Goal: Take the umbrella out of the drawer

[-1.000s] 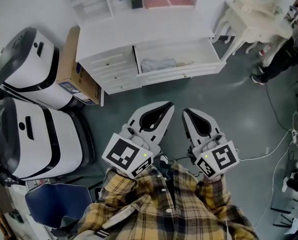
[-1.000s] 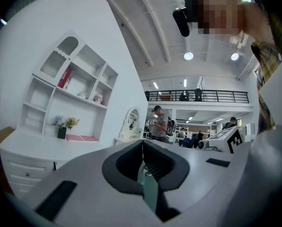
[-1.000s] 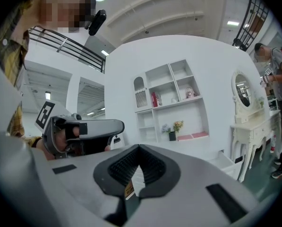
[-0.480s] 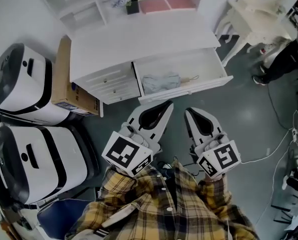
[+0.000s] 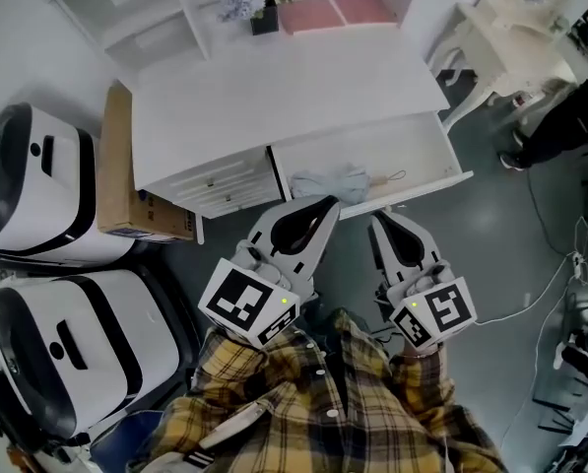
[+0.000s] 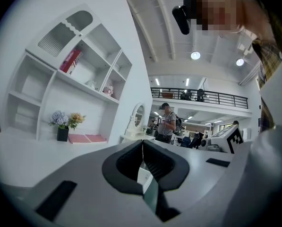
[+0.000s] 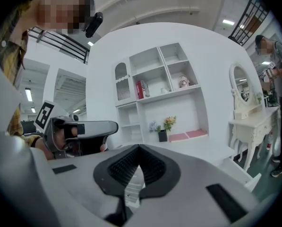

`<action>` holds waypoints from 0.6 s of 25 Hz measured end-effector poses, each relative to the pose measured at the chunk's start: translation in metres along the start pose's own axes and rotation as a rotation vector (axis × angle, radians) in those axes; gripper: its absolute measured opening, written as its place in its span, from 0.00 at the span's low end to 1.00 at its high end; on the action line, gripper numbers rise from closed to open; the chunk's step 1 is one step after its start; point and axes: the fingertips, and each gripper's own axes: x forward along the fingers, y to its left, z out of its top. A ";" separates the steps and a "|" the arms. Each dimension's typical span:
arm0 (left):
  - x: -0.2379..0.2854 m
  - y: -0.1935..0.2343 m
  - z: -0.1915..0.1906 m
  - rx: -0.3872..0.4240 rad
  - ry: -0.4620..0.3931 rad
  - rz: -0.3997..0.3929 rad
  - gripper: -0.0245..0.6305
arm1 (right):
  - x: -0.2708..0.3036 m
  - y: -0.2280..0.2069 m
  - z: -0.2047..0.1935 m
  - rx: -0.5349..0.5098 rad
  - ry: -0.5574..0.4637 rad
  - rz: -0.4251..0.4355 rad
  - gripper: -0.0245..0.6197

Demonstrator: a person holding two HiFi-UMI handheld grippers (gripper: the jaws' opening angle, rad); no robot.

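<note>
A folded pale blue umbrella [image 5: 335, 183] with a thin curved handle lies in the open right drawer [image 5: 426, 159] of a white cabinet [image 5: 274, 92], seen in the head view. My left gripper [image 5: 331, 203] is shut and empty, its tip just over the drawer's front edge near the umbrella. My right gripper [image 5: 376, 219] is shut too, just short of the drawer front. In the left gripper view the left gripper [image 6: 142, 142] points level over the cabinet top; in the right gripper view the right gripper [image 7: 138, 148] faces the cabinet's shelves.
Two white-and-black machines [image 5: 52, 200] stand at the left, with a cardboard box [image 5: 126, 200] against the cabinet's side. A flower pot [image 5: 264, 13] and pink mats [image 5: 338, 10] sit at the back. A white dressing table [image 5: 520, 37] and a standing person [image 6: 168, 122] are to the right.
Both grippers, still shut, have come forward to the open drawer; the cabinet and umbrella now lie much nearer in the head view, with the left tip over the drawer's front.
</note>
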 end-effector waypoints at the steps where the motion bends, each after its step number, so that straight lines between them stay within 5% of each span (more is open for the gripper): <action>1: 0.001 0.005 0.000 -0.007 0.000 -0.004 0.07 | 0.004 -0.001 0.000 0.001 -0.001 -0.006 0.06; 15: 0.014 0.026 -0.001 -0.037 0.011 -0.034 0.07 | 0.014 -0.022 -0.001 0.005 0.034 -0.075 0.06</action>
